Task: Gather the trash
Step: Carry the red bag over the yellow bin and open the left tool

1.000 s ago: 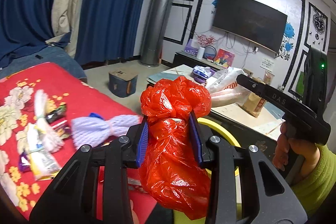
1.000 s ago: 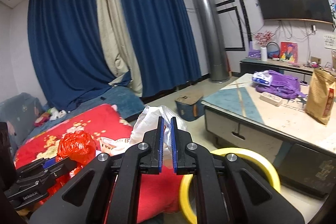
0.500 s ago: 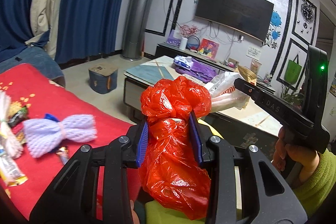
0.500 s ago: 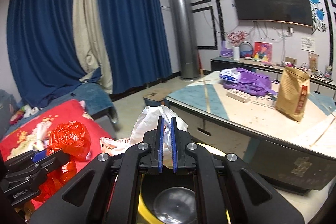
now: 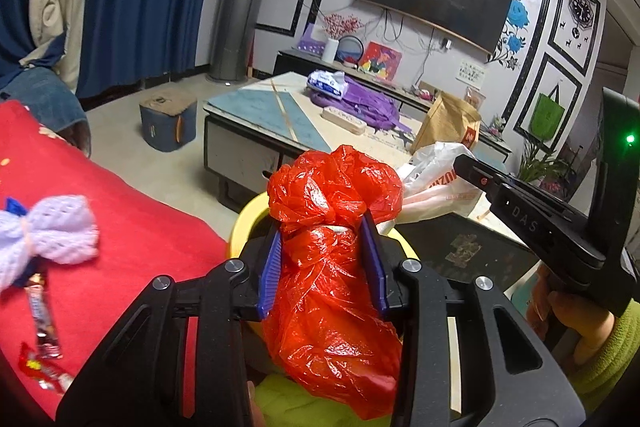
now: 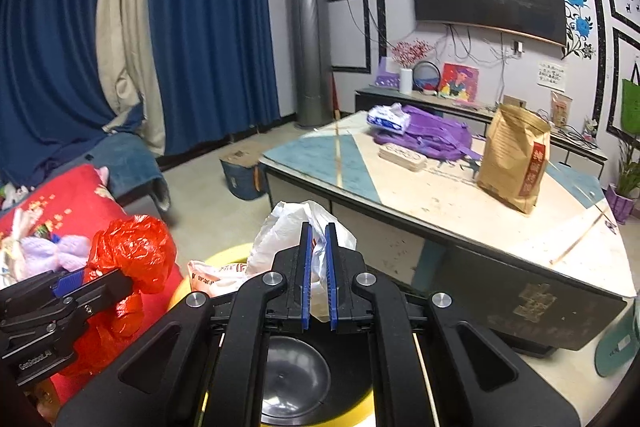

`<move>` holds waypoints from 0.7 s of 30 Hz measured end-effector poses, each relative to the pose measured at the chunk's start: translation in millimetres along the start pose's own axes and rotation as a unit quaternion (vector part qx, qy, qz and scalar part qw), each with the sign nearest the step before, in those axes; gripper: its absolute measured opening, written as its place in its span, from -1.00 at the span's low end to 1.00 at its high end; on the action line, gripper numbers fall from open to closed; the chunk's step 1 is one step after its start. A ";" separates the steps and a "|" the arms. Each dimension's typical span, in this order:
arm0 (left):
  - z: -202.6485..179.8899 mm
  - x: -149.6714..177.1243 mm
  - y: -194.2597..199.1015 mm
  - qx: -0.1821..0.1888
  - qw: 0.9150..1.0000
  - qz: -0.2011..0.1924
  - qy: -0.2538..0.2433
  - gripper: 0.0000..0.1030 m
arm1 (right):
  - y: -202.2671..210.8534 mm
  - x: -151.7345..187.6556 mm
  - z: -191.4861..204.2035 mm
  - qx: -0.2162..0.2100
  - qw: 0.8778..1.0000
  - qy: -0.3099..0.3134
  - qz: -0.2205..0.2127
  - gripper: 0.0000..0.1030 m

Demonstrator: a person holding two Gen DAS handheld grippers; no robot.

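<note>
left tongs (image 5: 324, 267) pinching red bag (image 5: 332, 267) | right tongs (image 6: 318, 275) clamping white bag (image 6: 296, 231) | both over yellow bin (image 6: 224, 259), poised for drop

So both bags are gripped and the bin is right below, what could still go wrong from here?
1. The left tongs pinch the red bag at its neck only; its bulging body hangs below and could slip or tear.
2. The right tongs hold just a fold of the white bag, which might pull free.
3. The red bag sits at the edge of the yellow bin in the right view, so a drop now may miss.
</note>
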State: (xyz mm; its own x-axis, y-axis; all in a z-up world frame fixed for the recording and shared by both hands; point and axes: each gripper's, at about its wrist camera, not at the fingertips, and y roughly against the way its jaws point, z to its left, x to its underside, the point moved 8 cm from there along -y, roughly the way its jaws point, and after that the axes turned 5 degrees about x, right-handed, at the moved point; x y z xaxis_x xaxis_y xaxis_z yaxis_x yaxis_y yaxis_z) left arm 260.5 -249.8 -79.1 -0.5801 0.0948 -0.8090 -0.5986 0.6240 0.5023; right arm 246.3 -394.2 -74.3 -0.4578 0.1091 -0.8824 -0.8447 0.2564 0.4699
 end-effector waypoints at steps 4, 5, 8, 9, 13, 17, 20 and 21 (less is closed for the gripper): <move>-0.7 8.7 -22.6 0.007 1.000 0.025 0.003 -0.43 | -13.7 8.0 -9.7 0.008 1.000 -0.008 0.026 -0.87; 0.0 10.6 -26.8 0.006 1.000 0.029 0.001 -0.43 | -15.9 10.3 -11.2 0.009 0.999 -0.009 0.030 -0.87; 0.9 15.4 -38.0 0.008 0.999 0.043 0.001 -0.42 | -23.8 17.3 -14.4 0.009 0.999 -0.015 0.046 -0.87; 1.4 17.2 -42.5 0.008 0.999 0.050 0.001 -0.42 | -25.6 19.7 -15.0 0.009 0.998 -0.018 0.051 -0.87; 2.8 20.7 -49.3 0.012 0.998 0.059 0.007 -0.38 | -32.8 26.3 -19.1 0.005 0.997 -0.032 0.069 -0.83; 1.9 23.2 -52.0 0.014 0.998 0.067 0.002 -0.23 | -39.6 31.3 -22.1 -0.003 0.995 -0.046 0.085 -0.77; 5.9 23.8 -52.1 0.014 0.997 0.070 0.011 0.05 | -42.7 33.8 -22.6 -0.004 0.995 -0.050 0.092 -0.48; 7.3 25.0 -52.3 0.014 0.997 0.070 0.013 0.09 | -41.6 32.9 -23.3 -0.005 0.994 -0.055 0.090 -0.40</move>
State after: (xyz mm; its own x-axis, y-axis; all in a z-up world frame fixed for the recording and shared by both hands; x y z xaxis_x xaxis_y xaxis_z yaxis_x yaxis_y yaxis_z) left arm 281.3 -274.4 -127.9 -0.6719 0.1621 -0.7227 -0.4950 0.6276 0.6009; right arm 260.0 -423.7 -122.3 -0.5689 0.2568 -0.7813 -0.7546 0.2147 0.6200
